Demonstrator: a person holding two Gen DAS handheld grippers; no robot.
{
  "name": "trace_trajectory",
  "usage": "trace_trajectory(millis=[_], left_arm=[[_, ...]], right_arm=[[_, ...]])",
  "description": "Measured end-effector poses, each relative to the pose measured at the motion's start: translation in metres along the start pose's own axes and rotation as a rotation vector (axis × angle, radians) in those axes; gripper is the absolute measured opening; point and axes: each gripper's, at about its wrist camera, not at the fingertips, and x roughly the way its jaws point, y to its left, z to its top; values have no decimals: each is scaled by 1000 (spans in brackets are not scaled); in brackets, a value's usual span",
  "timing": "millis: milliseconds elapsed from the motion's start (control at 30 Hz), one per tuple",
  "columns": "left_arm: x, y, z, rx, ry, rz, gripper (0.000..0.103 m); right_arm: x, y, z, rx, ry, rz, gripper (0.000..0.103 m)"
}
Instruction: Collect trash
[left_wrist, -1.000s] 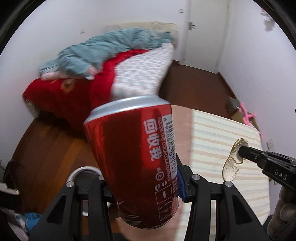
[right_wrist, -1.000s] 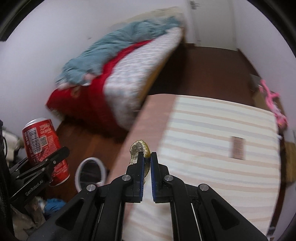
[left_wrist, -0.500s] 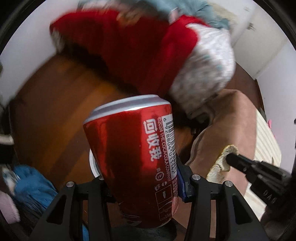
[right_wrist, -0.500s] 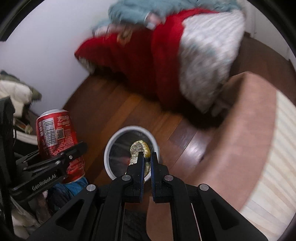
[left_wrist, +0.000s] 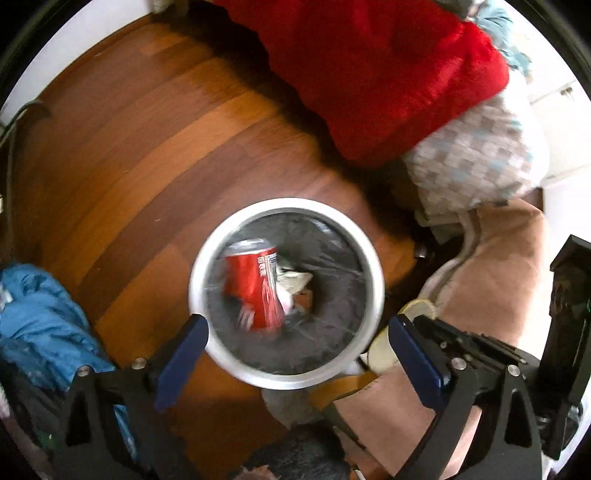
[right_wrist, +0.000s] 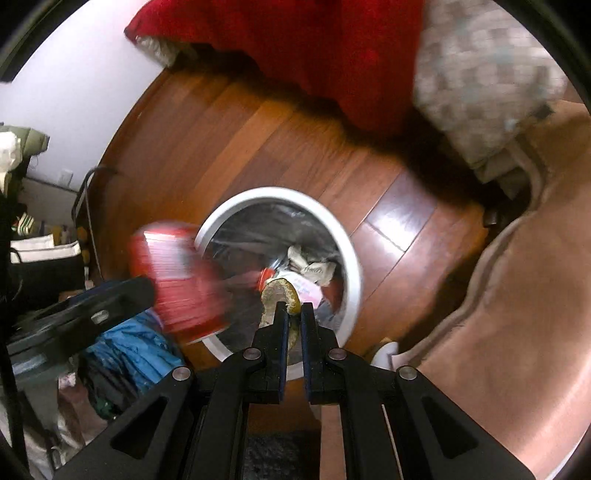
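My left gripper (left_wrist: 295, 330) is open and empty above a white-rimmed trash bin (left_wrist: 207, 258) lined with a dark bag. A red soda can (left_wrist: 255, 288), blurred, is falling free into the bin; it also shows in the right wrist view (right_wrist: 177, 284) beside the bin's rim (right_wrist: 343, 243). My right gripper (right_wrist: 293, 306) is shut on a yellowish peel scrap (right_wrist: 279, 295) and holds it over the bin. Crumpled paper (right_wrist: 310, 266) lies inside the bin. The peel also shows in the left wrist view (left_wrist: 419, 308).
Wooden floor (left_wrist: 129, 147) surrounds the bin. A bed with a red blanket (left_wrist: 388, 74) and checked sheet (left_wrist: 472, 158) stands behind. A pinkish covered table edge (right_wrist: 517, 332) is at right. Blue clothing (left_wrist: 37, 321) and clutter lie at left.
Both grippers swung down from the table to above the bin. My left gripper opened and let go of the can, which is dropping into the bin.
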Motion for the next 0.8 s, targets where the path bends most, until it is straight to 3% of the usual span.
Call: trace_trajectory(millis=[67, 133, 200, 267, 300, 500, 800], left_arm=[[-8, 9, -7, -15, -14, 33, 100], [-15, 18, -13, -28, -35, 64, 100], [-24, 22, -24, -40, -53, 97, 100], [-31, 27, -34, -44, -70, 117, 100], [-35, 27, -40, -44, -76, 131, 100], [-61, 17, -71, -7, -121, 177, 101], [-116, -6, -94, 42, -203, 158, 101]], right_arm=[[5, 4, 1, -10, 7, 6, 17], [5, 5, 3, -15, -1, 14, 65], [-2, 8, 0, -27, -8, 31, 88], [-10, 9, -6, -46, -18, 9, 91], [-13, 9, -11, -50, -21, -4, 102], [-45, 16, -43, -95, -40, -104, 103], [-110, 24, -75, -116, -103, -86, 103]])
